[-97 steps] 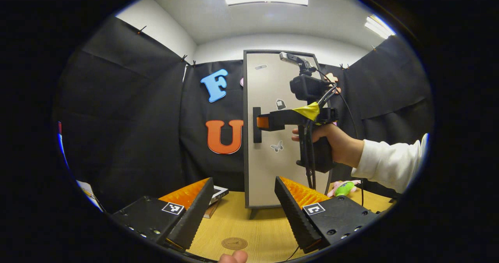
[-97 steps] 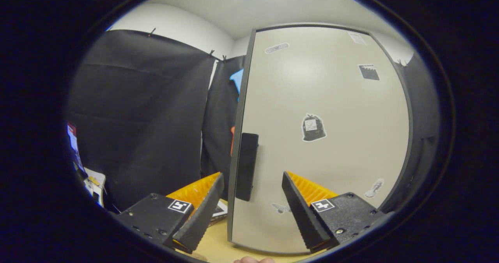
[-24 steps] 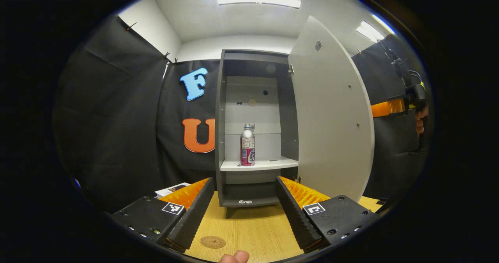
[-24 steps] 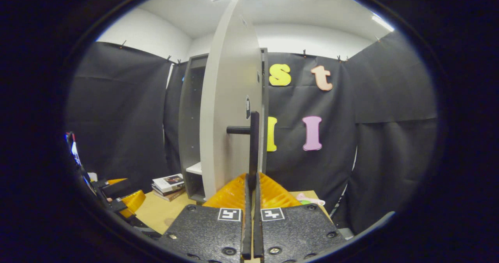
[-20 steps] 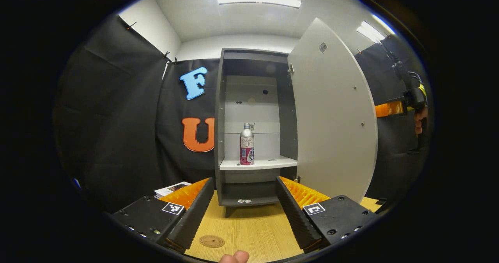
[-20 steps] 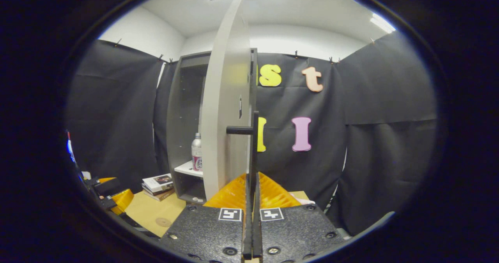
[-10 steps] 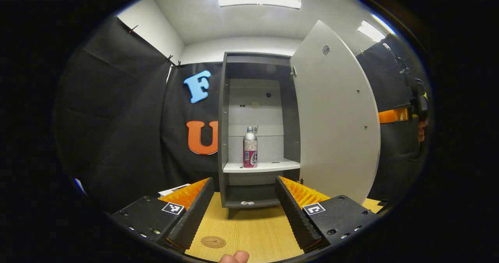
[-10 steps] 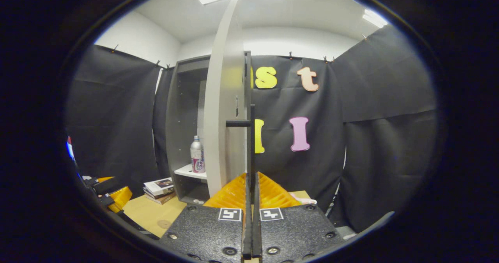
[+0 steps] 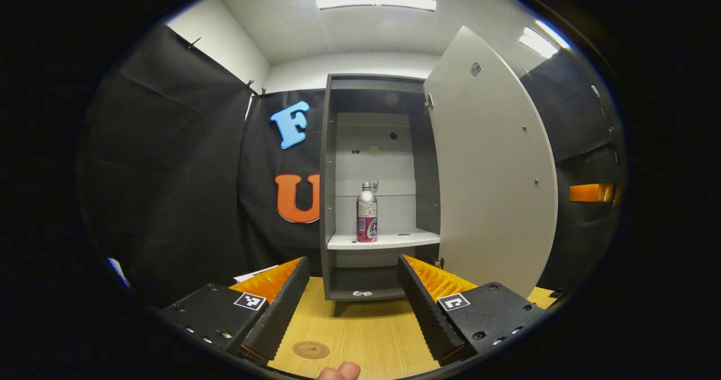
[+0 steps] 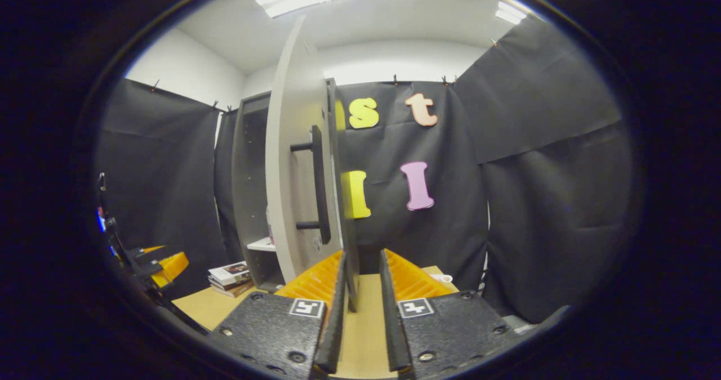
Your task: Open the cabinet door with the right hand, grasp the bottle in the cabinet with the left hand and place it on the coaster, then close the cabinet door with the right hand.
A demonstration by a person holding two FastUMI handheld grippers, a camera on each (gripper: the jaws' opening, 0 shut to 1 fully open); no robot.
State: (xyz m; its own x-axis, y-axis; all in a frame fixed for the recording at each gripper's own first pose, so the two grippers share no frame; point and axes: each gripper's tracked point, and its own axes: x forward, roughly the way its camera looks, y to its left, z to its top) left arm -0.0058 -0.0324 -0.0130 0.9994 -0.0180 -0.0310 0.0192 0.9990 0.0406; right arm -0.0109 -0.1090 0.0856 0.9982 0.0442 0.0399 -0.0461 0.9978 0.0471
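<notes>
Bottle point(image 9: 366, 212) is standing upright on the cabinet shelf point(image 9: 388, 239), door point(image 9: 490, 166) swung wide — left gripper point(image 9: 354, 307) is gaping empty near the coaster point(image 9: 311, 349); right gripper point(image 10: 360, 312) is slightly parted, holding nothing, handle point(image 10: 319, 184) beyond.

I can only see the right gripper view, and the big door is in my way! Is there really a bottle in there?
Observer: Yes. The left gripper view shows a bottle standing upright on the middle shelf.
Operator: Is there a coaster for it?
Observer: Yes, a round coaster lies flat on the table, in front of the cabinet.
Operator: Is the left gripper ready to grab?
Observer: The left gripper is wide open with nothing between its fingers, and it looks well short of the bottle.
</notes>
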